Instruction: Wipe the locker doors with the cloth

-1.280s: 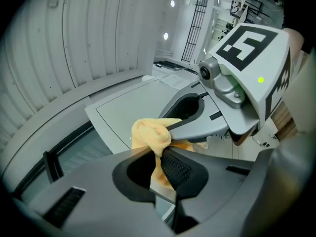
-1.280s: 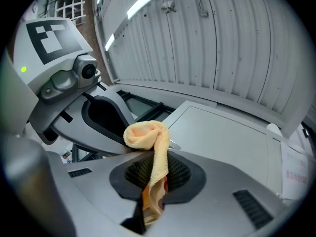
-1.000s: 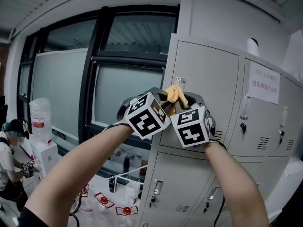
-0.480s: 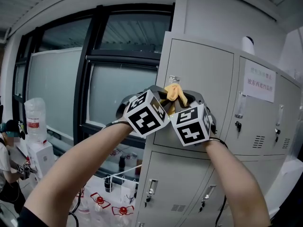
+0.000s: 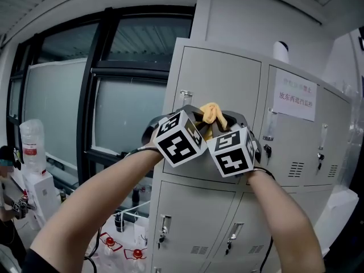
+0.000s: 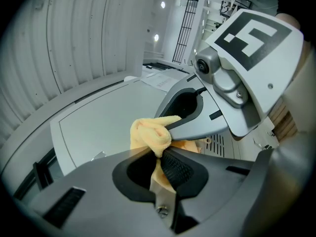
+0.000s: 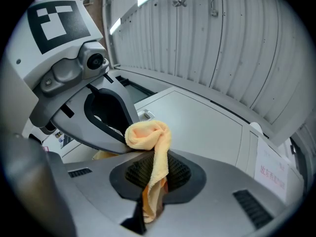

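Observation:
A bunched yellow cloth (image 5: 211, 114) is pinched between my two grippers, which are held side by side at chest height against the upper left locker door (image 5: 239, 78). My left gripper (image 5: 197, 120) is shut on the cloth (image 6: 150, 132); its marker cube faces the head view. Pressed close on its right, my right gripper (image 5: 226, 121) is also shut on the cloth (image 7: 149, 136), a strip of which hangs down between its pads. The grey door fills the background of both gripper views.
The grey lockers stand in two rows; the door's latch (image 5: 184, 95) is left of the cloth. A paper notice (image 5: 294, 99) is on the neighbouring door. A dark-framed window (image 5: 125, 107) lies left. A person (image 5: 7, 164), a water bottle (image 5: 30, 145) and small bottles (image 5: 122, 243) are lower left.
Both grippers, still shut on the cloth, have slid right across the door, away from the latch toward its middle. The lockers have shifted left in the head view.

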A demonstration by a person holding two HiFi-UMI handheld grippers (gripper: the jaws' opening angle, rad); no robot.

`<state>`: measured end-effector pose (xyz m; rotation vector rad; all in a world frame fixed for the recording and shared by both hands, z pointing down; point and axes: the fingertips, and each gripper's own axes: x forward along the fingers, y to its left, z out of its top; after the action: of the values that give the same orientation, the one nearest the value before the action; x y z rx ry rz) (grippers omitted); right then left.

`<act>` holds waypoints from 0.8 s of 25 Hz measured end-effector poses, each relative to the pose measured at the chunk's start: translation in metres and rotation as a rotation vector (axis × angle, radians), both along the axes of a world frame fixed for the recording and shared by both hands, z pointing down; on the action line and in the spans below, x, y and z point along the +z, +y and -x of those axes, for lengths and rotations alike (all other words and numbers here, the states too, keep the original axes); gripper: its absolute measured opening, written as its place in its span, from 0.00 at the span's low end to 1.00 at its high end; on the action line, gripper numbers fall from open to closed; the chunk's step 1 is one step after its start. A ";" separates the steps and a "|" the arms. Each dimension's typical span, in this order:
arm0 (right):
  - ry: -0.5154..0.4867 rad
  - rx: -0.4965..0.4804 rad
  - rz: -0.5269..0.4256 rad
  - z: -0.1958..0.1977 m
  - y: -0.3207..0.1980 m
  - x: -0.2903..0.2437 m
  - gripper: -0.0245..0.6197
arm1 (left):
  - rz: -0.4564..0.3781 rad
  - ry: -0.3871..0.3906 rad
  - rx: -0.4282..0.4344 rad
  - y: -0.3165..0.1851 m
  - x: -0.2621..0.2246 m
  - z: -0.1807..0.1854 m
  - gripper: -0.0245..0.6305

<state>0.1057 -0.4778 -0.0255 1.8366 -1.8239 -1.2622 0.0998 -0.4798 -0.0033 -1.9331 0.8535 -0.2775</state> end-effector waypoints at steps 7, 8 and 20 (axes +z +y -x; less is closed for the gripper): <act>-0.015 0.047 0.003 -0.055 0.014 0.000 0.14 | 0.001 -0.010 0.047 0.014 0.000 -0.055 0.11; -0.017 0.053 0.003 -0.063 0.015 0.000 0.14 | 0.003 -0.010 0.054 0.016 -0.001 -0.063 0.11; -0.046 0.093 0.015 -0.130 0.029 -0.003 0.14 | 0.064 0.026 0.150 0.030 -0.004 -0.129 0.11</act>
<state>0.2355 -0.4490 -0.0283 1.9333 -1.7433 -1.1798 0.2287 -0.4502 -0.0070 -2.0527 0.7196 -0.1917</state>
